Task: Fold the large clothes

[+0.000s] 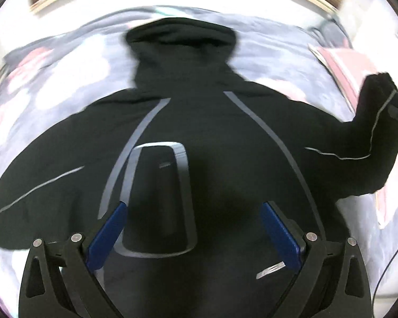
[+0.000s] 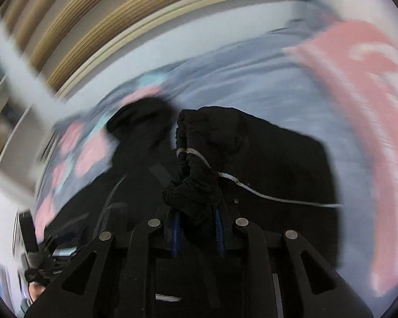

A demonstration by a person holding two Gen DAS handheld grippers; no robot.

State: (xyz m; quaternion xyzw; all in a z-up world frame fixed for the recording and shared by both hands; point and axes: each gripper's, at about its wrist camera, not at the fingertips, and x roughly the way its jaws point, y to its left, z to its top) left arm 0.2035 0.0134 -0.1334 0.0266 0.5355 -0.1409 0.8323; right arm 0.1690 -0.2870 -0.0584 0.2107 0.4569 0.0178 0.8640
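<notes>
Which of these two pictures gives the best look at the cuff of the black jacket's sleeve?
The right wrist view. The sleeve cuff sits bunched between the right gripper pads, close and central. The left wrist view shows the same cuff only small, lifted at the far right edge, though it shows the whole jacket spread on the bedding.

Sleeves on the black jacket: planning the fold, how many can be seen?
2. One sleeve lies spread at the left on the floral bedcover; the other sleeve is lifted at the right, its cuff in the right gripper.
</notes>
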